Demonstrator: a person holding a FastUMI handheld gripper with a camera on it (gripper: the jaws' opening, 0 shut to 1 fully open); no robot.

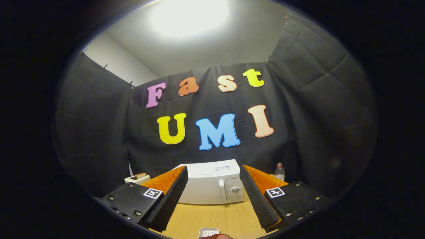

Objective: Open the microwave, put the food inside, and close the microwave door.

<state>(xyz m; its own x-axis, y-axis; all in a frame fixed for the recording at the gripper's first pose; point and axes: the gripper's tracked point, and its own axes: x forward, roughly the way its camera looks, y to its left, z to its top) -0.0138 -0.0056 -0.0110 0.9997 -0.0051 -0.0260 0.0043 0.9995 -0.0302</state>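
Gripper view showed the gripper with its fingers spread wide and gripping nothing, aimed at the white microwave, whose door stood shut on the wooden table. Well in front of the microwave, nearer than the fingers, sat the food tray. Risk: a misjudged pull on the handle could slide the microwave backward.
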